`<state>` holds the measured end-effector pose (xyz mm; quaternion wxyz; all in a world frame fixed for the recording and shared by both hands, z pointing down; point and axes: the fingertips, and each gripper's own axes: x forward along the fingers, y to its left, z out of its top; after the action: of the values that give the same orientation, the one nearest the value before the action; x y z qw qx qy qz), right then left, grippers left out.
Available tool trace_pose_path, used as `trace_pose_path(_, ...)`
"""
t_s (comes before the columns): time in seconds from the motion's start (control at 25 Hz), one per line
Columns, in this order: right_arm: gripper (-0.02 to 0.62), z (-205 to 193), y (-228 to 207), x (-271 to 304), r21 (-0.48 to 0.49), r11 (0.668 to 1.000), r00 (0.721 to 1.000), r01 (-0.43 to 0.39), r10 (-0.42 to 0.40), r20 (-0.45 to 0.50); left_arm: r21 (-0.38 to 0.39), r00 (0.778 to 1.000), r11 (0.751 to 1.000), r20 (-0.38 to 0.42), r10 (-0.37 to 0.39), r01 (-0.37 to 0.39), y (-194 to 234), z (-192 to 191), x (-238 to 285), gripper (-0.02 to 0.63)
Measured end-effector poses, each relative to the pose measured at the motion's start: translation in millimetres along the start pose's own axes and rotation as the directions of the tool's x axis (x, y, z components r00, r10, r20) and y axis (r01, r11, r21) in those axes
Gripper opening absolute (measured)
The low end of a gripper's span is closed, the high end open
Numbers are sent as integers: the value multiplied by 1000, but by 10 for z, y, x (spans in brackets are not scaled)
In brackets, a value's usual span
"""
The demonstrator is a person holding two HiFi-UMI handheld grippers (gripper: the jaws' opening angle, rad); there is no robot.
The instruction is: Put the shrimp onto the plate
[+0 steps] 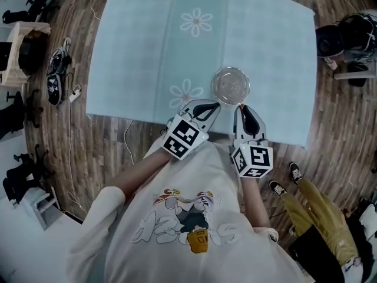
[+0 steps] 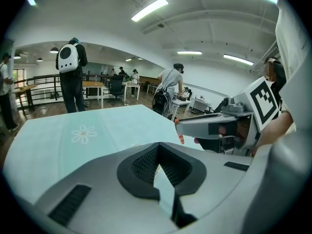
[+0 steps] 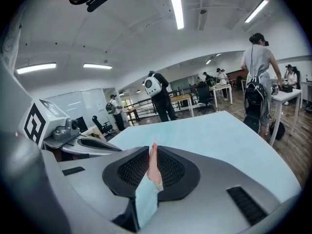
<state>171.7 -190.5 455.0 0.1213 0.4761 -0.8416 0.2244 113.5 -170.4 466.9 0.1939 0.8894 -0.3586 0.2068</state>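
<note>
Right gripper [image 1: 242, 109] pinches the pink shrimp [image 3: 154, 167] lengthwise along its jaws. The glass plate [image 1: 231, 86] lies just ahead, slightly left. Left gripper [image 1: 212, 105] is closed on nothing.

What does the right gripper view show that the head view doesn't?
Only the right gripper view: the shrimp clamped in the right gripper's shut jaws, plus people at desks behind. Only the head view: the empty plate just ahead of both grippers, and the flower prints. Both: the blue cloth and the left gripper.
</note>
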Motion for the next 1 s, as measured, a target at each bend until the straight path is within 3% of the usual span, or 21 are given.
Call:
trace_pose_path(0.48,67,-274,-203,543,-42,992,986,-122,117,-121,-100,989,984,-55,139,-144,299,-227,307,3)
trace_pose_path(0.68,67,-419,-295,743,-47,989,978,-137,128,-164,-126,981,977,-110,157,-170,343,-538,449,3)
trace_pose_path(1.0,67,-686,-485,1014,-50,986,954,-158,140,-264,-213,969,951,-150,196,-226,458,-727,591,3)
